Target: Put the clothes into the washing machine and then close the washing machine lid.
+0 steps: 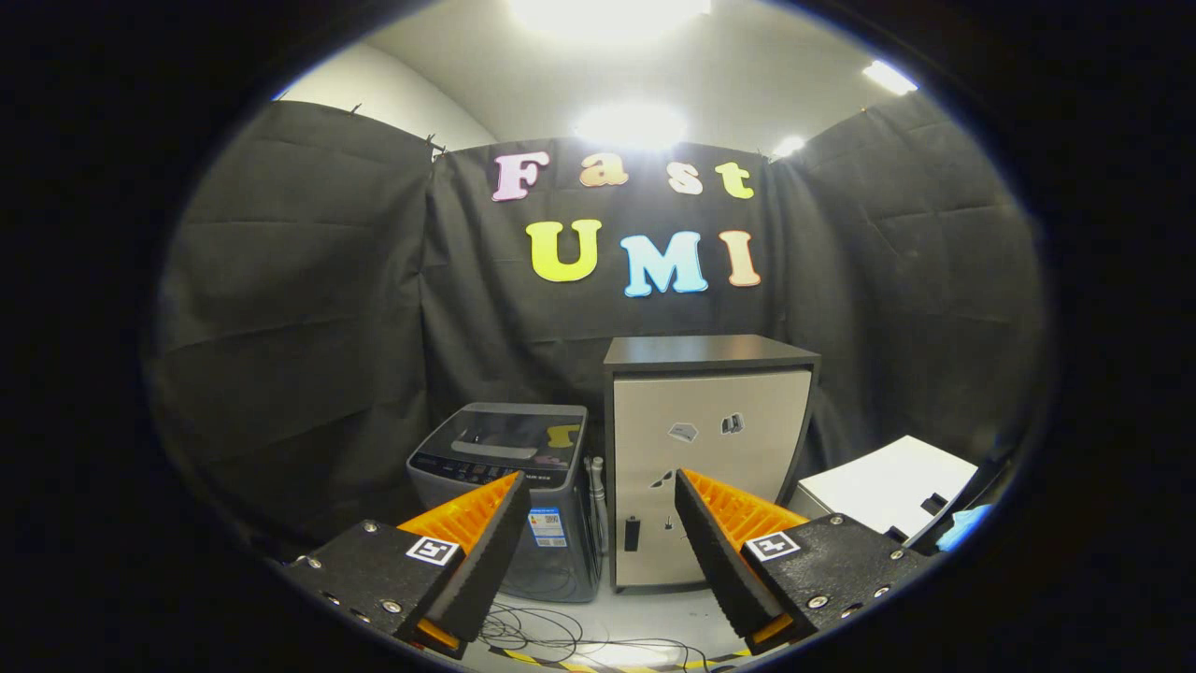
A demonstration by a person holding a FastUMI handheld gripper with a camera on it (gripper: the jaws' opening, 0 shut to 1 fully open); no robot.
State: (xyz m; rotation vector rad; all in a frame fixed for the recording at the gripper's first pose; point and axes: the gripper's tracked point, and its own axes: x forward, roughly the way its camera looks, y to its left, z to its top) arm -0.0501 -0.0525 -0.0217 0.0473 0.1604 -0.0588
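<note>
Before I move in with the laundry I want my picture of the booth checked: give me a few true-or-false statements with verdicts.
1. The washing machine has its lid down. True.
2. The tongs are clamped on a shirt. False: the fingers stand apart with nothing between them.
3. A cabinet stands right beside the washing machine. True.
4. The washing machine sits on top of the cabinet. False: both stand on the floor, beyond the fingers.
5. Cables lie on the floor near the fingers. True.
</note>
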